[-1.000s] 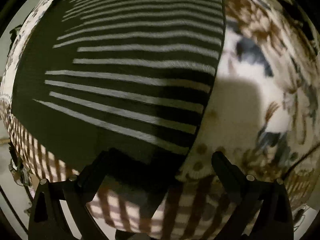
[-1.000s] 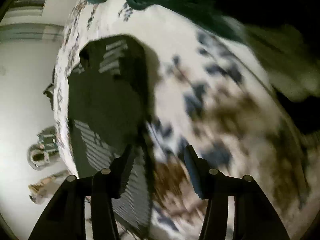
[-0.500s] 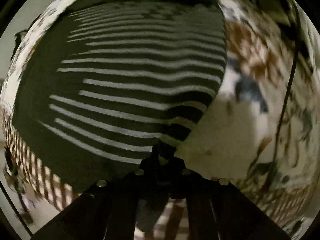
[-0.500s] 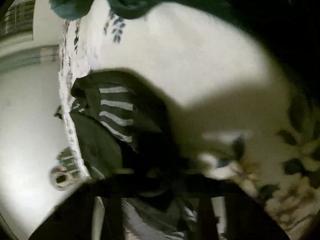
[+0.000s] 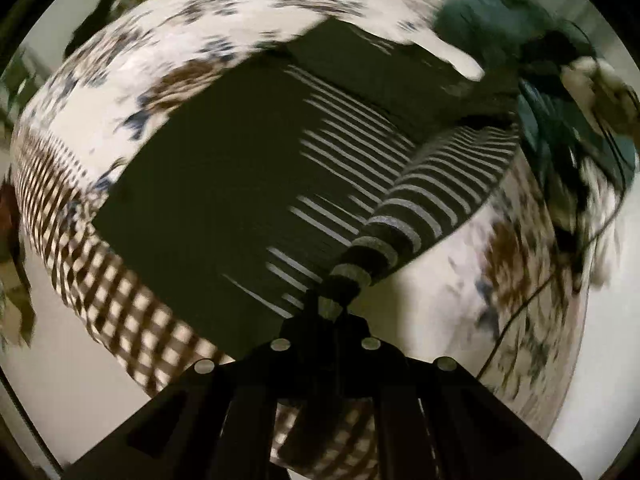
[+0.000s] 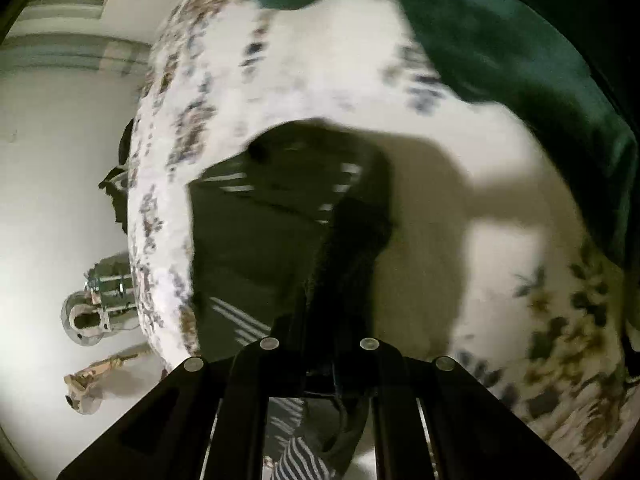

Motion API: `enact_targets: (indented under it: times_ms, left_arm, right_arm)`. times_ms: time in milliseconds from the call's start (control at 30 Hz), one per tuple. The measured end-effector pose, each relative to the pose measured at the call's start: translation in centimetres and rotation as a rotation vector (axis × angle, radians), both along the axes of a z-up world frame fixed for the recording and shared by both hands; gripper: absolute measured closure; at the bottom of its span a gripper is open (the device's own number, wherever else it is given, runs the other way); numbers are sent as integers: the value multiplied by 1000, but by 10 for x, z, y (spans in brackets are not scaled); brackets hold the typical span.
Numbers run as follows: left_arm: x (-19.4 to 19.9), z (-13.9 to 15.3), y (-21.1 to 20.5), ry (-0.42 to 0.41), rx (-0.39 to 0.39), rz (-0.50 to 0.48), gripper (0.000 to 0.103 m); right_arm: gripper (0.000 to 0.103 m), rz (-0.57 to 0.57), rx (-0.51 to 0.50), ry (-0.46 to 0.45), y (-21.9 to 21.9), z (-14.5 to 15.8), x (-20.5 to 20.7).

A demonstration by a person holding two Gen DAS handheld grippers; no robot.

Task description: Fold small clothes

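Spread on a bed under a floral bedspread: a dark striped garment, one corner lifted and drawn into a twisted striped strip. Left gripper jaws clamped shut on that corner; right gripper jaws pinched closed on a dark fold of the same garment. Heaped at the far edge, teal clothing. Below, a checked bed skirt.

Dim, greenish views with heavy motion blur, fisheye bending at edges, and a hard shadow on the bedspread.
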State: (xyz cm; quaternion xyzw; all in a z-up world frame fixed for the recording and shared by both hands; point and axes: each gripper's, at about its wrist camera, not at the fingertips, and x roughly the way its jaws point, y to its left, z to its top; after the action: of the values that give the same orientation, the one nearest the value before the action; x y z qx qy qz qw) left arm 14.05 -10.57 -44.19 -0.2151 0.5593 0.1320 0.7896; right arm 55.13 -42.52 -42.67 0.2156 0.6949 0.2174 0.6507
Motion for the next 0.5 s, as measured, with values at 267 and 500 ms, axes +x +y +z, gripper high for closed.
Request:
enact_targets:
  times_ms: [267, 500]
  left_arm:
    - [-1, -29, 124, -13, -147, 99, 99]
    - [-2, -68, 207, 13, -273, 149, 99]
  right_arm:
    - [94, 39, -107, -45, 164, 35, 25]
    - [94, 115, -256, -66, 318, 0, 40]
